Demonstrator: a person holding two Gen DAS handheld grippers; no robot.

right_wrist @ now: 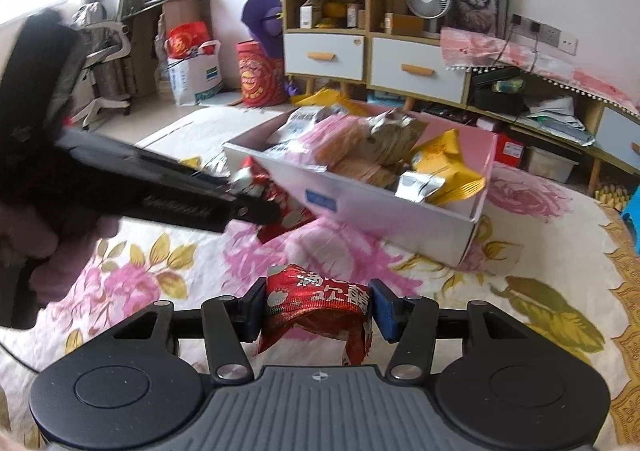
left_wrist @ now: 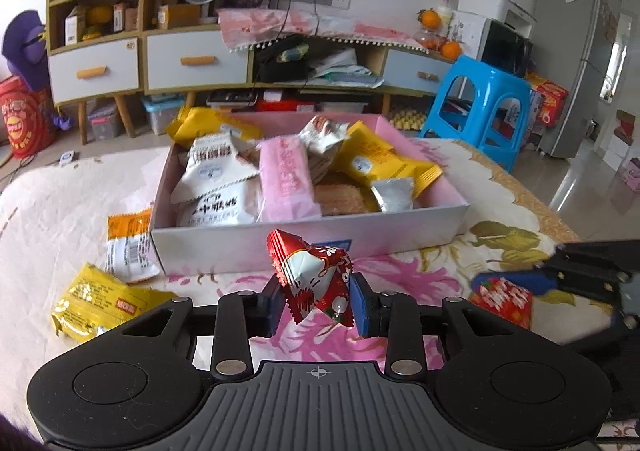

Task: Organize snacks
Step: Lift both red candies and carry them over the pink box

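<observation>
1. Looking along the left gripper (left_wrist: 316,305), its blue pads are clamped on a crumpled red-and-white foil snack packet (left_wrist: 314,277), which stands clear of the floral bedspread (left_wrist: 400,275) just in front of the near wall of the white cardboard box with a pink lining (left_wrist: 256,247). The box is already heaped with wrapped snacks. Left of the box lie an orange-and-white sachet (left_wrist: 128,247) and a yellow plastic packet (left_wrist: 96,305); to the box's right, the right gripper (left_wrist: 516,283) sits over another red packet.

2. Risks, as I judge them: the foil is slippery and pinched near its middle, so it may twist or slip out on the way over the box wall. A low carry could catch the wall. Dropped on the heap, it may slide back out.

3. From the right wrist view, the right gripper (right_wrist: 318,311) grips a flat red foil packet with white lettering (right_wrist: 320,301) between its pads, near the front of the box (right_wrist: 360,207). Whether the packet rests on the bedspread I cannot tell.

4. Both tools tilt downward toward the box. A hand in a pink sleeve (right_wrist: 60,251) holds the left tool (right_wrist: 160,187), angled across toward the box's near corner.
</observation>
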